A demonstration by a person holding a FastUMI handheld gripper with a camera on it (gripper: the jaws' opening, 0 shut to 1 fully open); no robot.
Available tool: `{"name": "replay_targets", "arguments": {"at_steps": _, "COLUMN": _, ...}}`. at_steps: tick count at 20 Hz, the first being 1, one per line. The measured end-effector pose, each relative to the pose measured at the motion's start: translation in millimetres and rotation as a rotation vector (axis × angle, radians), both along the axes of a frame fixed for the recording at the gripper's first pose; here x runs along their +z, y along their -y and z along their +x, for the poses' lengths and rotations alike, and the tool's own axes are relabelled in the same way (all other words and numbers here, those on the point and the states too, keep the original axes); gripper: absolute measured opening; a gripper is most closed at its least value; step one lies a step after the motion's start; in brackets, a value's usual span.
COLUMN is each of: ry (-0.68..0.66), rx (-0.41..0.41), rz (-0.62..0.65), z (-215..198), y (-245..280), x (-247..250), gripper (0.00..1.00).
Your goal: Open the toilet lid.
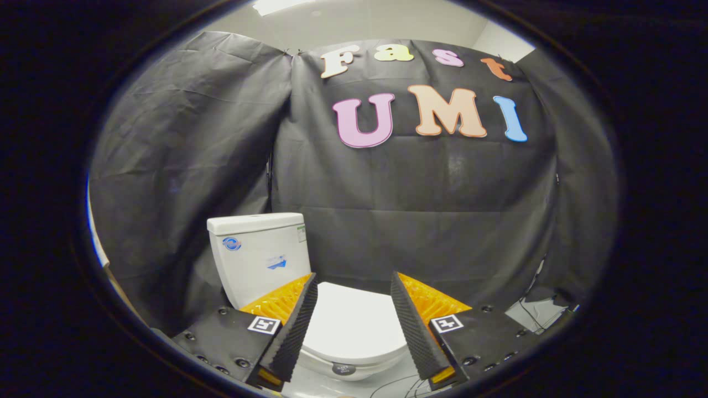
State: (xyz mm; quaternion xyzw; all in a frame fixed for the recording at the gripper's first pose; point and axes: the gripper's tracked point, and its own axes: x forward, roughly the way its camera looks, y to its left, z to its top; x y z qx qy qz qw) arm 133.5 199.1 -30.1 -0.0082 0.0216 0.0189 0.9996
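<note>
White toilet lid [354, 323] lies closed, below and beyond the gripper [354, 309]. Fingers spread wide, gripping nothing, probably lining up for the lid's front edge.

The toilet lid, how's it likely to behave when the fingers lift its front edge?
The toilet lid looks like rigid moulded plastic, so it would probably swing as one stiff piece. Its glossy surface may be slippery. The gripper is open, fingers either side above it.

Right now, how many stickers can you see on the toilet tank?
2: a round sticker high on the tank front, another sticker lower, toward the open gripper. Others may be hidden.
</note>
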Motion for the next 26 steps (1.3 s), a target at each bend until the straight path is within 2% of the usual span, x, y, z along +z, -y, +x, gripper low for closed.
{"name": "replay_targets", "arguments": {"at_steps": 4, "ry": 0.010, "rx": -0.005, "rz": 0.044, "z": 1.0, "y": -1.8, "x": -3.6, "gripper": 0.84}}
{"name": "replay_targets", "arguments": {"at_steps": 13, "ry": 0.077, "rx": -0.036, "rz": 0.064, "z": -2.6, "y": 1.2, "x": 7.4, "gripper": 0.84}}
{"name": "replay_targets", "arguments": {"at_steps": 26, "ry": 0.097, "rx": -0.059, "rz": 0.080, "z": -2.8, "y": 5.2, "x": 9.5, "gripper": 0.83}}
